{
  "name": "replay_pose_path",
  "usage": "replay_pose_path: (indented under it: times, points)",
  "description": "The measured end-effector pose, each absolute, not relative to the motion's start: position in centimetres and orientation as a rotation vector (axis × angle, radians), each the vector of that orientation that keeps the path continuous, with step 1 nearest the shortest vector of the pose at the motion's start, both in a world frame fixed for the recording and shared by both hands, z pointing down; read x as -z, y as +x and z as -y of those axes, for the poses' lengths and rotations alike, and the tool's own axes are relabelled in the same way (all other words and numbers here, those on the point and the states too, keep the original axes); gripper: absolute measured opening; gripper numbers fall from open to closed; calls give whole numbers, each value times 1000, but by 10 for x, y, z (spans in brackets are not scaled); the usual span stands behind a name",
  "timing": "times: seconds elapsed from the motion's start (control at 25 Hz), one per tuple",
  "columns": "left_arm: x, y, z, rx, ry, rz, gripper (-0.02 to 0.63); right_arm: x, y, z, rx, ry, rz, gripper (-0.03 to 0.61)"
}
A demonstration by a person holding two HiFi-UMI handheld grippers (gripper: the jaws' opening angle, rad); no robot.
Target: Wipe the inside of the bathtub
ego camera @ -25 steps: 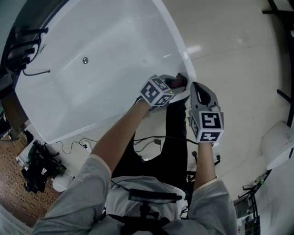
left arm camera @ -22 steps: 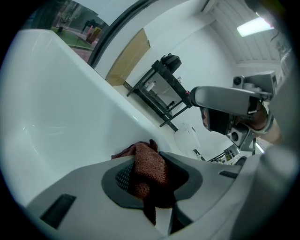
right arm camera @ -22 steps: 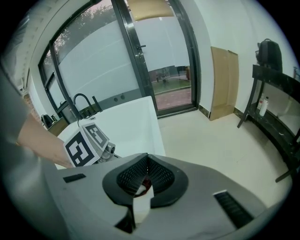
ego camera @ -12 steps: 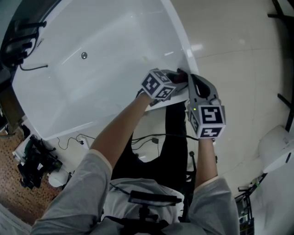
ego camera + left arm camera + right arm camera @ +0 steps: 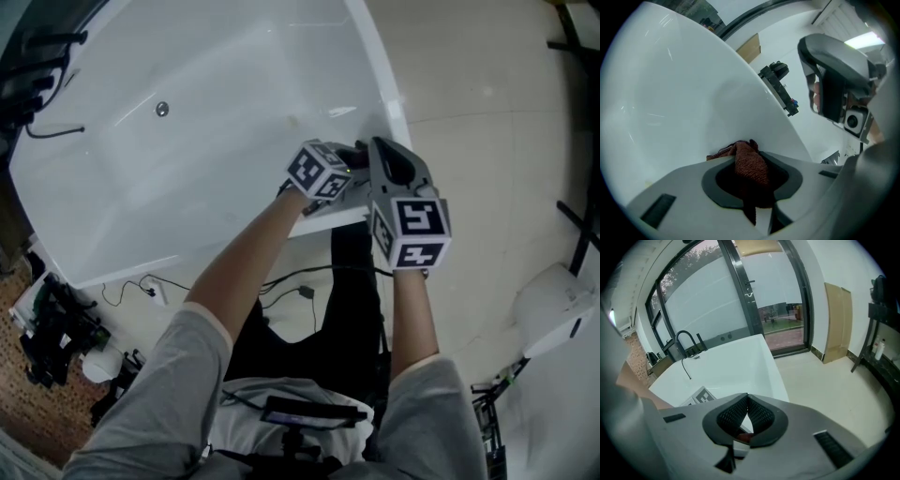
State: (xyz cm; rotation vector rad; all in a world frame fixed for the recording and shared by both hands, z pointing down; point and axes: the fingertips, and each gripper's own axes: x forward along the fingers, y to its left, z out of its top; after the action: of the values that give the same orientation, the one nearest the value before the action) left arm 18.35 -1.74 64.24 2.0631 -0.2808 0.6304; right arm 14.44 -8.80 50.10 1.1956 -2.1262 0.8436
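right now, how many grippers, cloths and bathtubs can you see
grippers: 2 (left gripper, right gripper)
cloth, red-brown, in the left gripper's fingers: 1
bathtub, white: 1
total: 4

Cloth point(image 5: 751, 161) at bathtub point(image 5: 206, 103) rim

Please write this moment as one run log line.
left gripper: shut on cloth | right gripper: shut, empty | both at bathtub rim
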Motion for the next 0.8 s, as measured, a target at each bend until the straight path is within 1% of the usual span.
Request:
replay_pose_path:
  times: [0.28, 0.8]
  points:
    - [-668, 178, 20, -663, 2083, 233, 100, -522, 122, 105, -849, 1161, 2148, 2]
    - [-731, 149, 26, -636, 2032, 280, 101, -581, 86, 139, -901, 1137, 2164, 2]
